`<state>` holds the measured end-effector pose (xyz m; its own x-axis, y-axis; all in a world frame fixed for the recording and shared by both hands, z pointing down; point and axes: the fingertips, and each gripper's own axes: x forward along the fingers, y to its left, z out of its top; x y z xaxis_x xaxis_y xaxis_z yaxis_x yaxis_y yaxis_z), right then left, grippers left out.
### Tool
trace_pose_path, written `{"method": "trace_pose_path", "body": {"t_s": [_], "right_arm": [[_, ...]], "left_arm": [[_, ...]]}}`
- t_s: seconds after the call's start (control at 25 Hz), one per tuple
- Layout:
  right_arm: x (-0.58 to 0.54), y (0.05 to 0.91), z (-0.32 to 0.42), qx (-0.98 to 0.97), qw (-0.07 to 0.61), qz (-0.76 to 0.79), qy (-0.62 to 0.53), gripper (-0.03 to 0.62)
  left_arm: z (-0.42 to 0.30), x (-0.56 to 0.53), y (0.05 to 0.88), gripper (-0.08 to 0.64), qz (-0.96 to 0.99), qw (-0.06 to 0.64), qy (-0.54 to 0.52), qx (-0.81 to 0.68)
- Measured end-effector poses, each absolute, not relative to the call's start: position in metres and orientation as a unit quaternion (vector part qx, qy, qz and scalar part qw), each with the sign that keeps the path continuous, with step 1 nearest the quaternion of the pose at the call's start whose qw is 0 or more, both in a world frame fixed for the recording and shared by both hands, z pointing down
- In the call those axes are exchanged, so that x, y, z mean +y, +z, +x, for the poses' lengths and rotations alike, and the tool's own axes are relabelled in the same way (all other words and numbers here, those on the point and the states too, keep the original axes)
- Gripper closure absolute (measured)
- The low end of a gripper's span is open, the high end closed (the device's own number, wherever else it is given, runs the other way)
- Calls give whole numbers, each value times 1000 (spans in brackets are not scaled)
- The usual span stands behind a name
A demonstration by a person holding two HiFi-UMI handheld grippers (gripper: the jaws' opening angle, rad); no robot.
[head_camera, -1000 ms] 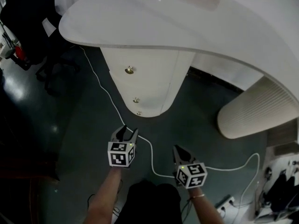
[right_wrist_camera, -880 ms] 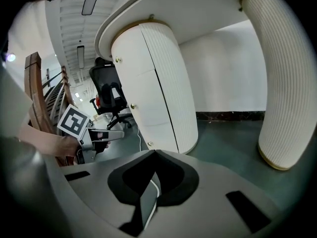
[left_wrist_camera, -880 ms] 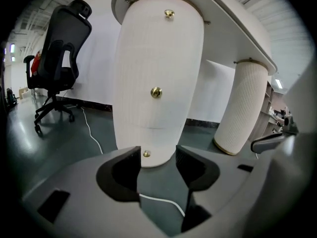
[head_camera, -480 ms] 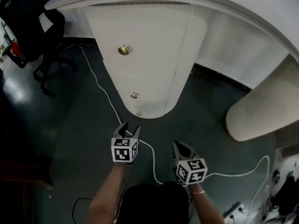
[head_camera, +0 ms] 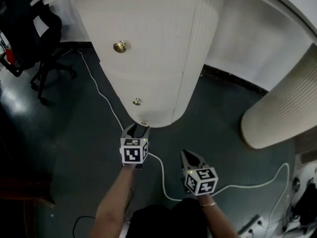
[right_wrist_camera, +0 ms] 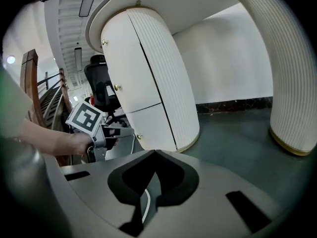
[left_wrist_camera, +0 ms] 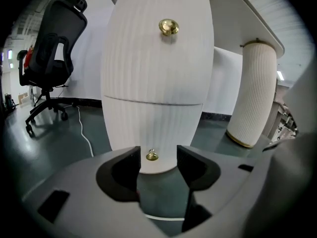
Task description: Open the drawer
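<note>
A small round brass knob (left_wrist_camera: 152, 155) is framed, untouched, between the wide, just-opened jaws of the left gripper (head_camera: 136, 128); at 4 o'clock, the right gripper (head_camera: 184, 152) is closed, empty.

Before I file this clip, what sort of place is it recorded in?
Probably an office or reception area: a ribbed white drawer unit with brass knobs under a curved white desk, a black office chair on a dark floor, and a white cable trailing across it.
</note>
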<state>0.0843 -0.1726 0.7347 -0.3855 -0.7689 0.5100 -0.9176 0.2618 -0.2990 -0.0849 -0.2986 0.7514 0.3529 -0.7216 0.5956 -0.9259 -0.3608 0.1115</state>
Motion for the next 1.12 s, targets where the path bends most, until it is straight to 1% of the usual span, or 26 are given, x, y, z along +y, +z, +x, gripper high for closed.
{"method": "trace_pose_path", "body": {"t_s": [0.32,0.56,0.6,0.68,0.72,1.12], "right_arm": [[-173,749,94,-772,130,549,292,588],[-169,757,96,-767,134,550,303,588],[-167,757,97,-767,136,549,303,588],[-165,757,99,-766,140,549,302,588],[-165,756,100,-766,142,550,301,588],[-160,751,107,-763,146,555,297,588]], "left_arm": [[-83,-321,786,345,778,216,279,-520],[-82,-326,804,349,775,231,293,-509],[-81,-326,806,355,775,232,297,-508],[-80,-328,809,439,772,229,304,-510],[-80,-329,810,448,771,227,306,-511],[-82,-322,810,459,766,237,312,-510]]}}
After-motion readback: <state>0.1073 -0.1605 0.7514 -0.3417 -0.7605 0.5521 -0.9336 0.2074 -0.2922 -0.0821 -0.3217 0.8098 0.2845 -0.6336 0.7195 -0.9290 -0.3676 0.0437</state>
